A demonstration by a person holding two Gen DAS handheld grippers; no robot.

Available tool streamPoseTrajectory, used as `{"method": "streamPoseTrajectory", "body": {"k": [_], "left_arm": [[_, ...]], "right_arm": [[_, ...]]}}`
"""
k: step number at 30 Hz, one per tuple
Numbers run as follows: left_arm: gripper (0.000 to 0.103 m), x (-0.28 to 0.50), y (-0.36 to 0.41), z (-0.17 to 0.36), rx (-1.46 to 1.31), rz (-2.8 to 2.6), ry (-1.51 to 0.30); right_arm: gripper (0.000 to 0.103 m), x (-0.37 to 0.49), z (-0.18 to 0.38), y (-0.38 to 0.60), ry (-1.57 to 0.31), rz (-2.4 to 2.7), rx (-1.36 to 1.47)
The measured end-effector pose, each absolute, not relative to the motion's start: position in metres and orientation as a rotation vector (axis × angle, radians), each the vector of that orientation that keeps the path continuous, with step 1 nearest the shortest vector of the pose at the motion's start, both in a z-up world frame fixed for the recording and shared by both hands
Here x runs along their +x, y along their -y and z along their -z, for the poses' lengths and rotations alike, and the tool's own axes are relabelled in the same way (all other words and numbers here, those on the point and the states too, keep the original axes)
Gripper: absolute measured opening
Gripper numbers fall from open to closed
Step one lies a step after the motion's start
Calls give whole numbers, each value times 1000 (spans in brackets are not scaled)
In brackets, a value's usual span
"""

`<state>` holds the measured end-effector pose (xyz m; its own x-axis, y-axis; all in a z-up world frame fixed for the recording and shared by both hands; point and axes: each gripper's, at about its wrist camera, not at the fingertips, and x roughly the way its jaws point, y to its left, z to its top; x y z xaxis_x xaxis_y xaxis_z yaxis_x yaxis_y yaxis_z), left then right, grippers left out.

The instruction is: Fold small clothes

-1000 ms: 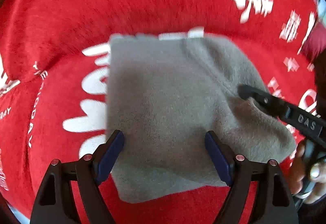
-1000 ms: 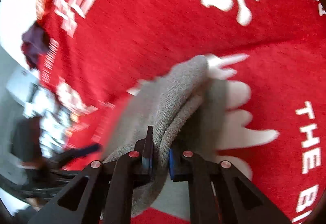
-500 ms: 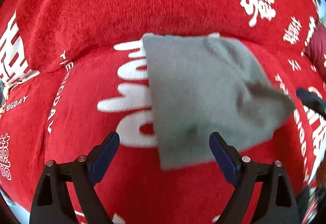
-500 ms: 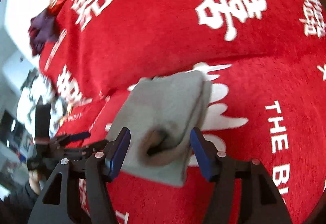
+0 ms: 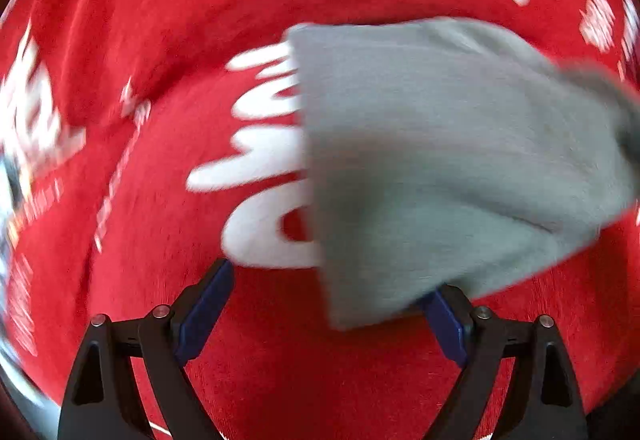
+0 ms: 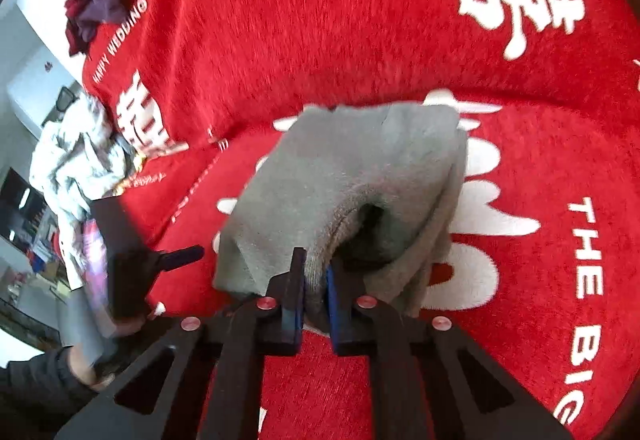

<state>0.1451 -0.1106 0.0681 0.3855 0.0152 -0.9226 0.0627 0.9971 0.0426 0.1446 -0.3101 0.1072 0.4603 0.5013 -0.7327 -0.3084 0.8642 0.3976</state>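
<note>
While pinched at the near edge: grey garment (image 6: 352,176) lifted a little off red cover (image 6: 360,20), right side leading.

Right gripper (image 6: 316,272): jaws narrow, clamped on a rolled edge of the grey knit, fold of cloth visibly squeezed between the blue pads.

Left gripper (image 5: 332,304): jaws spread wide, nothing pressed between them; near corner of the cloth drooping over the right-hand blue pad (image 5: 444,316), contact or mere overlap not clear through the blur.

Garment from right gripper: straight ahead and away, a thick folded wad with a dark pocket opening just beyond the fingertips.

Garment from left gripper: ahead and off to the right, long side running away from the jaws, straight folded edge facing left over the white lettering (image 5: 260,160).

Nearer hand: right, already gripping; left just beside the free near corner.

Likely hinge of the next move: free corner lying to the right of the left jaws' centre, so a small sideways shift needed before any pinch.

Only in right view: left hand (image 6: 92,364) low at left holding its tool, pale laundry heap (image 6: 76,156) beyond, dark purple bundle (image 6: 96,0) far off.

Only in left view: flat upper face of the garment, blurred, right end bunched up.
</note>
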Motion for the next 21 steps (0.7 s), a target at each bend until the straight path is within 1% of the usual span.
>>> {"method": "streamPoseTrajectory", "body": {"k": [1,2,4,6,10,13,15,16,17,19,21], "left_arm": [[91,143,95,-65,6,12,-1189],[94,140,82,-62,-44,-2,-1199],[96,133,60,-54,-144,-3,-1223],[96,126,57,-53,-146,2,-1222],[96,108,67,-74,-35,35,-1186],[96,107,67,-103,-46,97,-1119],[96,120,72,-118,-53,110,-1083],[96,129,80,-125,-57,121,-1067],[96,138,88,-128,-60,132,-1061],[96,163,108,-124,-58,144,-1075],[96,183,125,-104,-45,128,-1147]], "right_arm": [[8,143,-103,313,-985,-492,218],[8,142,-95,316,-1008,-480,219],[8,139,-68,321,-1081,-456,226],[8,135,-43,325,-1135,-469,273],[19,123,-48,336,-1130,-453,349],[22,113,-80,334,-1045,-418,228],[37,118,-102,329,-982,-410,179],[60,125,-112,325,-950,-398,158],[75,131,-118,320,-923,-382,135],[76,148,-125,310,-873,-344,92],[76,174,-114,304,-905,-294,81]]}}
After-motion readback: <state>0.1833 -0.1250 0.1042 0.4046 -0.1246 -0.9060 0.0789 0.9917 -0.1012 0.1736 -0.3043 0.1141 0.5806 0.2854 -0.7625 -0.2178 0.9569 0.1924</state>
